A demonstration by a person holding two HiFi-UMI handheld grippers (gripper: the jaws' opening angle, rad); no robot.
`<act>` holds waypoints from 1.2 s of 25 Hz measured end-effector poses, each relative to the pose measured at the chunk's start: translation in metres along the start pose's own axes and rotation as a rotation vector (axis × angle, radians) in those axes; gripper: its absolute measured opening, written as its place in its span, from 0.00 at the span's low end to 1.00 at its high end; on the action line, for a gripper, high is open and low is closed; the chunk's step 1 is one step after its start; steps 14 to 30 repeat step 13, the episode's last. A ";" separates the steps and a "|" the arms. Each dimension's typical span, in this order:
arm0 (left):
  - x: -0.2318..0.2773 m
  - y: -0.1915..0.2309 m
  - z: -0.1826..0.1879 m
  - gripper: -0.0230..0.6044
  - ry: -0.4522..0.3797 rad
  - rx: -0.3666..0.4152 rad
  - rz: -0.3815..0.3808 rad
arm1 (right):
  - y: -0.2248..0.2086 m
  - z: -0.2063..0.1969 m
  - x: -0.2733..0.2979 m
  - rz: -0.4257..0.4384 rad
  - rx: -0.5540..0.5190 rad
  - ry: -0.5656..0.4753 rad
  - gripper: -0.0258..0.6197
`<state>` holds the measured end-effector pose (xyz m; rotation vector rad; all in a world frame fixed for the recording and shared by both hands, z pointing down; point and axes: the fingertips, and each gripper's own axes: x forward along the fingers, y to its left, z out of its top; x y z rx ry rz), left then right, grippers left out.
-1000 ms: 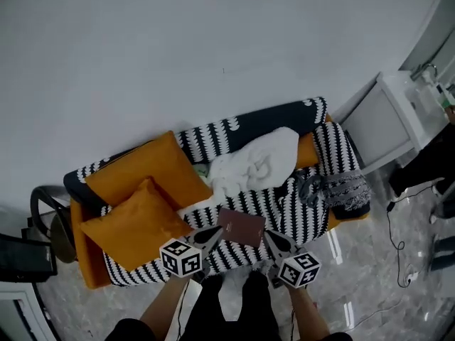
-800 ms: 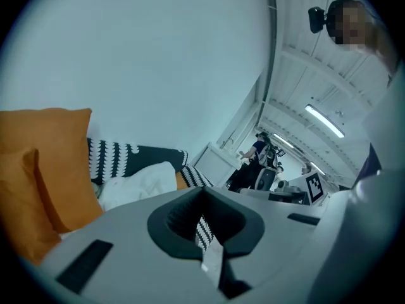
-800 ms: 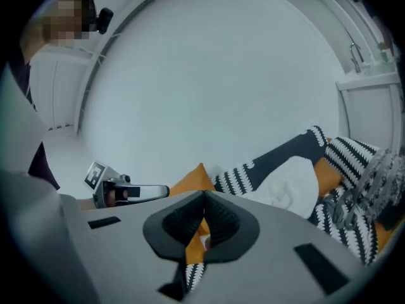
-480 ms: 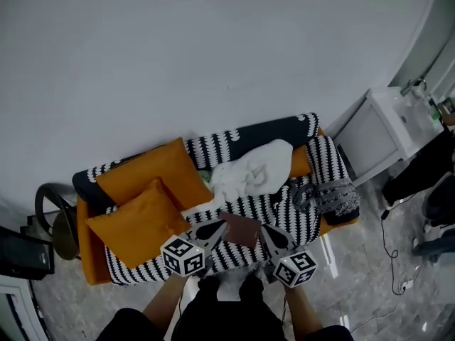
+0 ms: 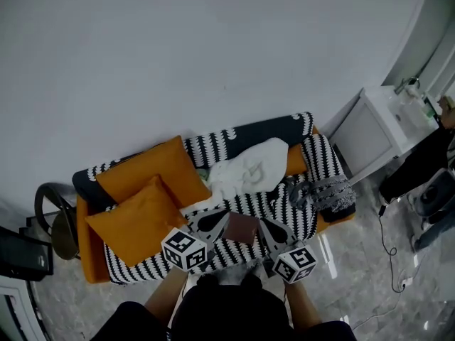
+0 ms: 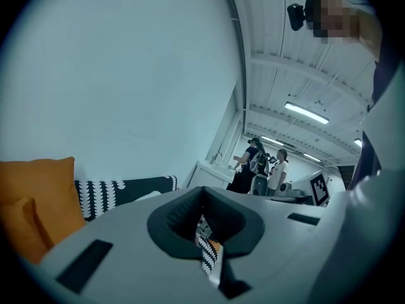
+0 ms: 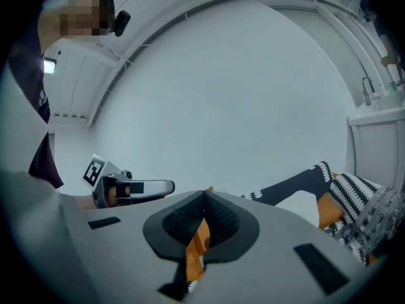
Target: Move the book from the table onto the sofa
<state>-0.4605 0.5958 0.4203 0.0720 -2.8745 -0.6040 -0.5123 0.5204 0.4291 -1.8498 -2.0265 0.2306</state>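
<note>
A dark maroon book (image 5: 242, 227) lies flat on the front of the seat of the black-and-white striped sofa (image 5: 284, 130). Above it hover my left gripper (image 5: 213, 224) and right gripper (image 5: 270, 231), one at each side of the book, both shut and empty. In the left gripper view the shut jaws (image 6: 204, 217) point level at the wall over the sofa back, with no book between them. The right gripper view shows its shut jaws (image 7: 204, 220) likewise empty, with the left gripper (image 7: 123, 185) off to their left.
Two orange cushions (image 5: 142, 197) fill the sofa's left half. A white cloth (image 5: 245, 168) and a grey knitted bundle (image 5: 327, 190) lie on its right. A white cabinet (image 5: 384, 123) stands to the right, a dark chair (image 5: 50, 219) to the left. Cables (image 5: 391, 247) trail on the floor, with people behind (image 6: 259, 166).
Both grippers have risen, staying shut, while the book has stayed on the sofa seat. The head view has pulled back, so the sofa looks smaller.
</note>
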 end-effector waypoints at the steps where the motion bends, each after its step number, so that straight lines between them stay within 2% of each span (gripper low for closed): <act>1: 0.000 0.000 0.001 0.06 -0.003 0.004 0.000 | 0.000 0.000 0.000 0.001 -0.002 -0.001 0.08; 7: 0.000 -0.001 0.006 0.06 -0.014 0.020 0.010 | 0.001 0.002 0.000 0.008 -0.009 -0.004 0.08; 13: 0.001 -0.006 0.013 0.06 -0.036 0.091 0.018 | 0.003 0.011 0.004 0.015 -0.034 -0.027 0.08; 30: 0.001 -0.006 0.013 0.06 -0.036 0.091 0.018 | 0.003 0.011 0.004 0.015 -0.034 -0.027 0.08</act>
